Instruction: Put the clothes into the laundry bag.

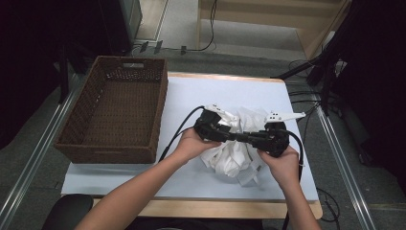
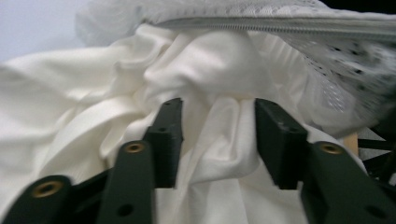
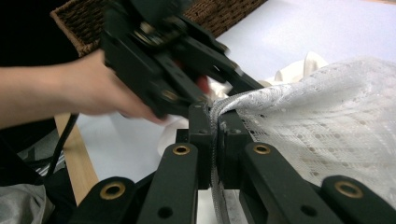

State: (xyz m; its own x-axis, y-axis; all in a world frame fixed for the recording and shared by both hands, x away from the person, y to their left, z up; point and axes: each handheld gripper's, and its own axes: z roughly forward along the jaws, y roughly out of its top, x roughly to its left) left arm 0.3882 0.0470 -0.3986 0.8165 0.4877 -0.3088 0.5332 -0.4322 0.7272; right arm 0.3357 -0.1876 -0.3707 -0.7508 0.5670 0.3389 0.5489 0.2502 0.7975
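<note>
Early days imo: white garment [image 1: 234,148] is bunched mid-table, wicker basket [image 1: 115,112] has nothing in it. Right gripper [image 3: 214,126] clenched on its mesh hem, left gripper [image 2: 218,140] released w/ cloth between the jaws.

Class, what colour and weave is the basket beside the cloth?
Dark brown woven wicker basket, best seen in the high view.
</note>
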